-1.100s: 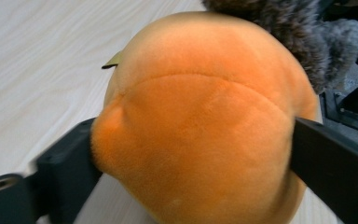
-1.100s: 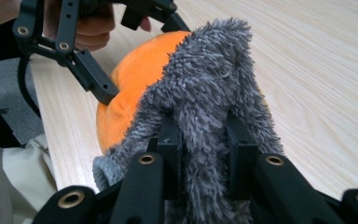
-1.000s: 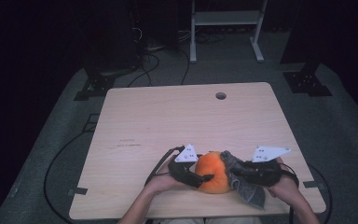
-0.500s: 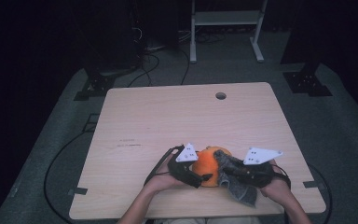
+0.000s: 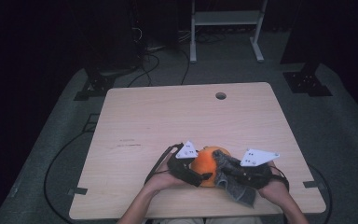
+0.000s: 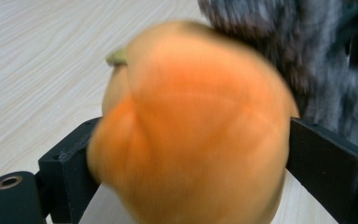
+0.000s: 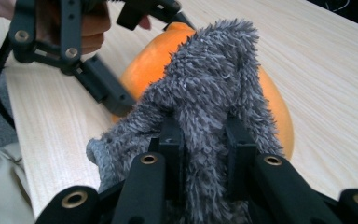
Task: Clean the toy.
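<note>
An orange pumpkin-like ball (image 5: 206, 164) with a small green stem (image 6: 117, 57) sits near the table's front edge. My left gripper (image 5: 200, 177) is shut on it, a black jaw pressed against each side of the orange ball (image 6: 186, 130). My right gripper (image 5: 228, 169) is shut on a fluffy grey cloth (image 5: 235, 184). In the right gripper view the grey cloth (image 7: 209, 107) is bunched between the jaws and drapes over the orange ball (image 7: 147, 65). The left gripper (image 7: 121, 100) and its hand show beyond it.
The light wooden table (image 5: 168, 121) has a round cable hole (image 5: 221, 95) near its far edge. A white metal stand (image 5: 223, 28) and cables (image 5: 158, 60) lie on the dark floor behind the table. A person's forearms enter from the bottom.
My right gripper has moved left with the grey cloth, pulling it over the ball's top. The left gripper and ball have stayed nearly in place.
</note>
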